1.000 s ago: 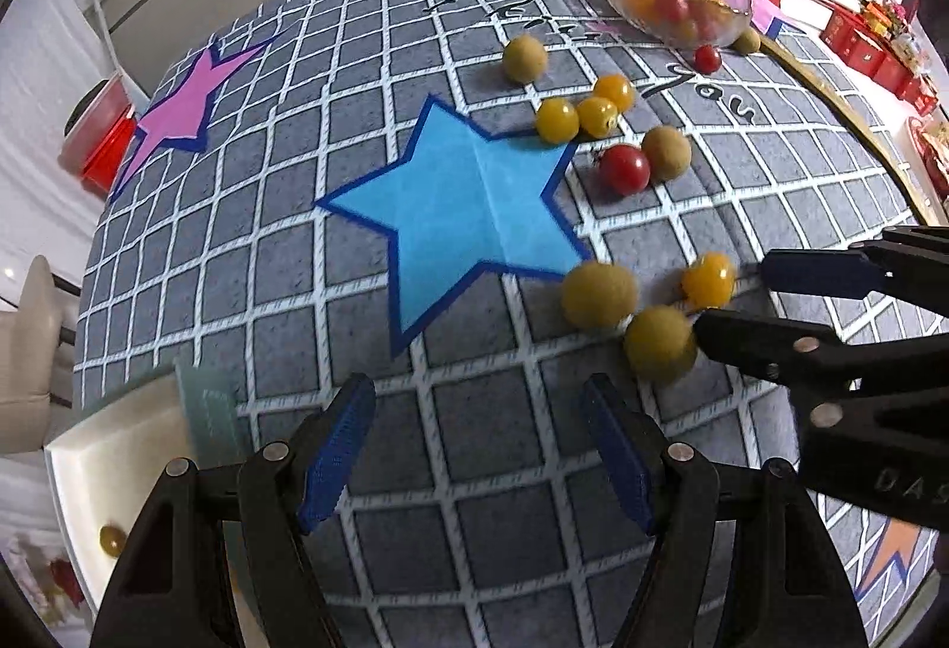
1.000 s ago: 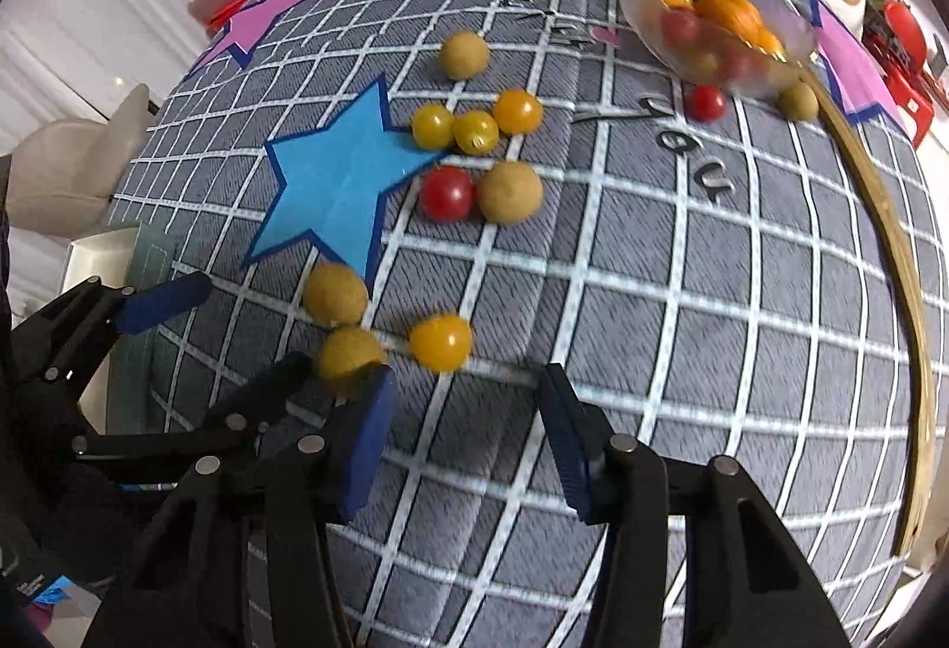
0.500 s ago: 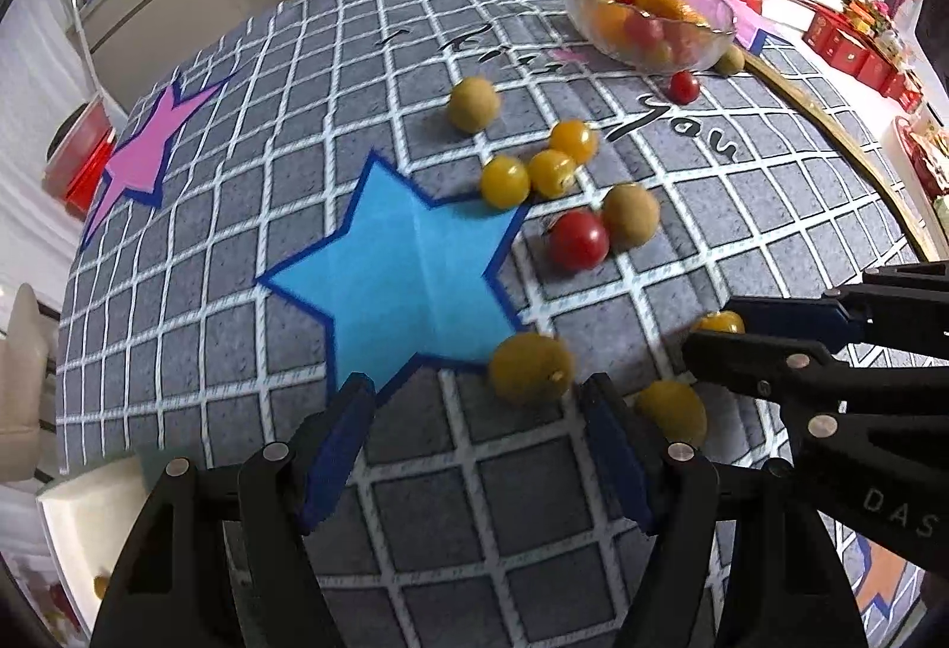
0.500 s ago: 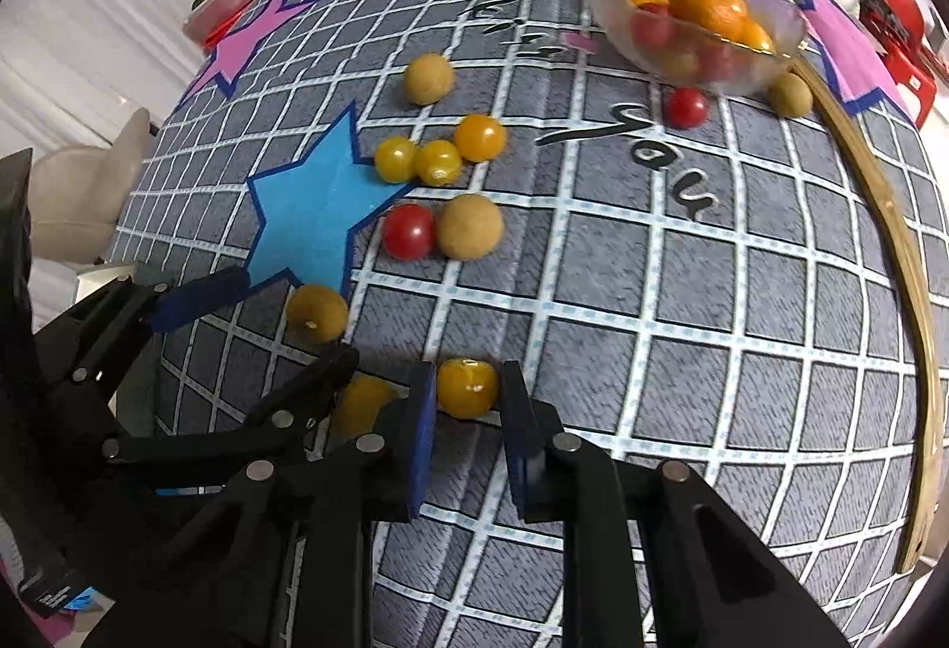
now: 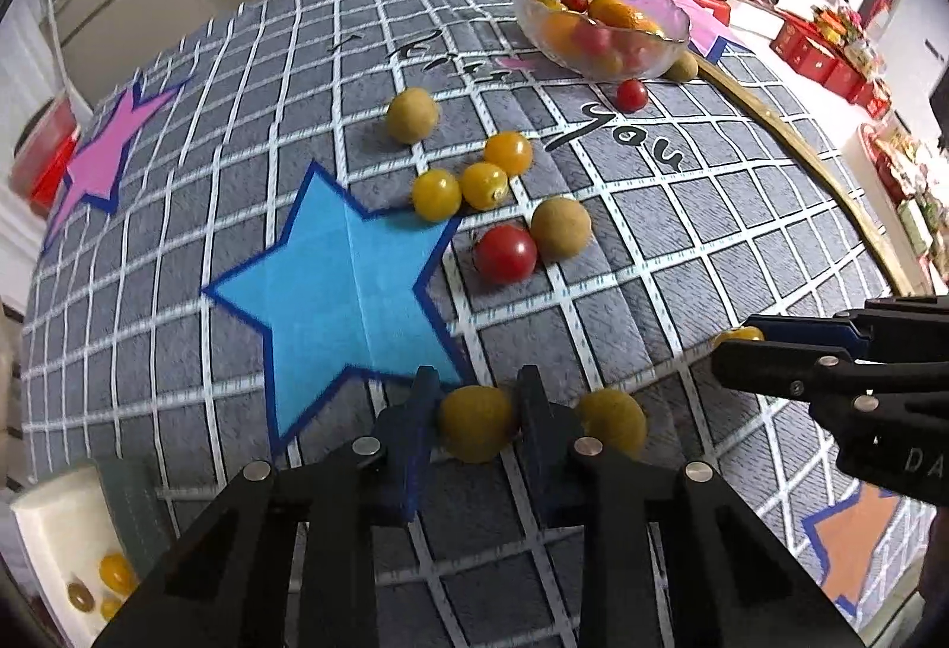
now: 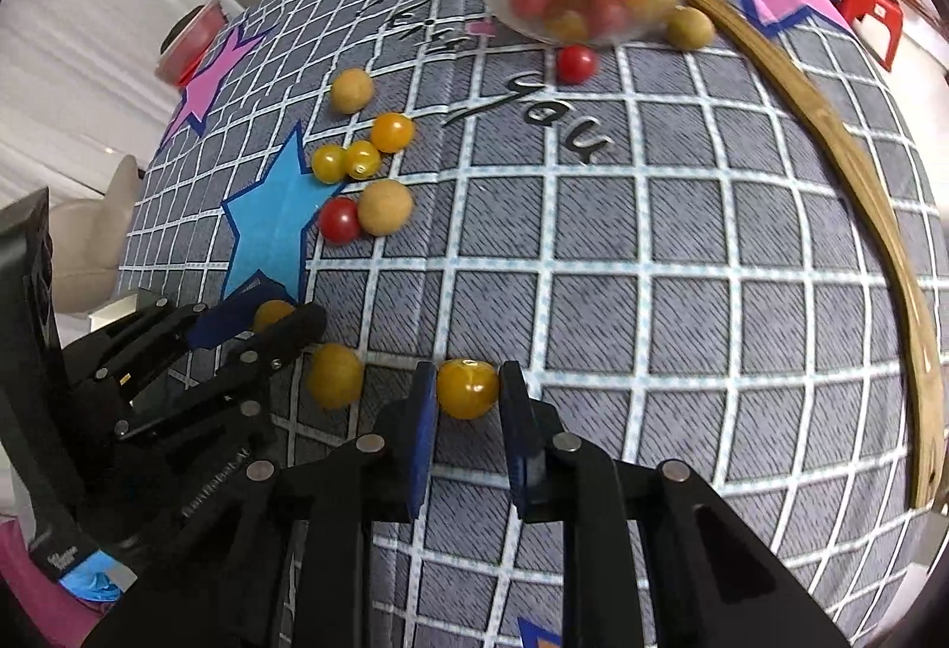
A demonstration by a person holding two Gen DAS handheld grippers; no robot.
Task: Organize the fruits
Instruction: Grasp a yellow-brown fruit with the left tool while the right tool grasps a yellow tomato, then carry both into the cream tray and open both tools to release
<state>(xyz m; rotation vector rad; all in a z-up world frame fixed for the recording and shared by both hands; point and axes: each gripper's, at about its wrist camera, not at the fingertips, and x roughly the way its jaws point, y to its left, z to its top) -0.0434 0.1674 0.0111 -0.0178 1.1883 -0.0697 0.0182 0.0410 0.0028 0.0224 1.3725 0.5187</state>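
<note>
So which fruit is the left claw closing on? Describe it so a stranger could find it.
Start at the big blue star printed on the checked cloth. Just off its lower right point, a dull yellow-green fruit sits between the left claw pads. An identical loose fruit lies immediately to its right, outside the pads.

Left wrist view: white tray (image 5: 56, 514) cut off at lower-left edge; right gripper (image 5: 735, 345) hides most of an orange tomato (image 5: 738, 334).
</note>
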